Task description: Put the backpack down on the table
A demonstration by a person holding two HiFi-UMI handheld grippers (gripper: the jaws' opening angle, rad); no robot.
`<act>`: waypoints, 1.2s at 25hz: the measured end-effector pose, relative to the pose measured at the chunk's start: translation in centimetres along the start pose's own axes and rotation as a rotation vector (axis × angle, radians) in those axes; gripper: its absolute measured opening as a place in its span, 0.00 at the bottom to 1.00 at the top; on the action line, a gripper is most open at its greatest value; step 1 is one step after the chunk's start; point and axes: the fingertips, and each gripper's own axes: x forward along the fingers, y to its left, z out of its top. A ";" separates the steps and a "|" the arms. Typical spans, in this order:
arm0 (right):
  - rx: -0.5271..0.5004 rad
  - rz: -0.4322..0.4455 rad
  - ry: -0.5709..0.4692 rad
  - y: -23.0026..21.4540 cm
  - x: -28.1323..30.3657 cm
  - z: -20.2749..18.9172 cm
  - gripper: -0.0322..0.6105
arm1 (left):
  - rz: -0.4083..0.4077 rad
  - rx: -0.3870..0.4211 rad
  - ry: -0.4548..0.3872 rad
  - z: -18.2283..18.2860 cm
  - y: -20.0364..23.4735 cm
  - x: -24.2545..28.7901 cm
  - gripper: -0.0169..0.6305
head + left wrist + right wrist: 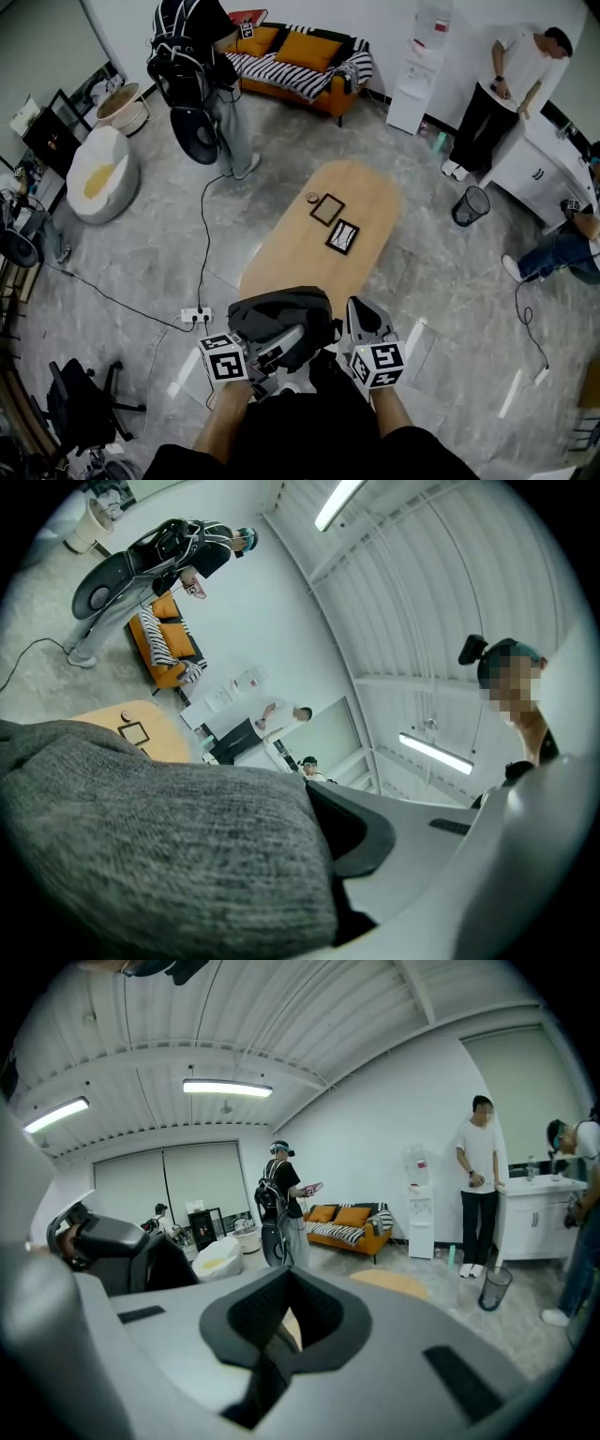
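A dark grey backpack point(281, 317) hangs at the near end of the oval wooden table point(366, 202), right in front of me. My left gripper point(295, 337) is shut on it from the near left side. In the left gripper view the backpack's grey knit fabric point(159, 836) fills the lower left and lies against the left gripper point(323, 832). My right gripper point(356, 307) is beside the backpack's right edge. In the right gripper view the right gripper point(281, 1340) has its jaws together with nothing clearly between them, and the table point(398, 1283) shows beyond.
Two dark picture frames point(327, 208) point(342, 236) and a small round object point(312, 198) lie mid-table. A power strip point(196, 316) and cable lie on the floor at left. A mesh bin point(472, 204), a sofa point(300, 56), a beanbag point(98, 173) and several people stand around.
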 end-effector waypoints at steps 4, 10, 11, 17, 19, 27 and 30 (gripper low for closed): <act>0.006 0.021 0.002 -2.6 2.3 1.6 0.06 | 0.020 -0.010 -0.029 2.4 1.3 2.6 0.11; 0.019 0.032 0.012 -5.4 4.0 2.4 0.06 | 0.030 0.008 -0.045 6.2 3.1 6.0 0.11; 0.024 0.028 0.014 -5.9 4.1 2.4 0.06 | 0.029 0.012 -0.043 6.8 3.5 6.6 0.11; 0.043 -0.012 0.019 -8.1 4.9 2.6 0.06 | 0.030 0.034 -0.033 11.4 6.5 9.3 0.11; 0.048 -0.037 0.017 -8.8 5.1 2.8 0.06 | 0.026 0.042 -0.020 13.1 7.7 10.3 0.11; 0.068 -0.166 0.023 -12.1 6.1 4.0 0.06 | -0.009 0.093 0.066 18.0 12.4 14.0 0.11; 0.075 -0.205 0.026 -12.0 6.8 4.4 0.06 | -0.024 0.108 0.082 19.7 14.1 14.7 0.11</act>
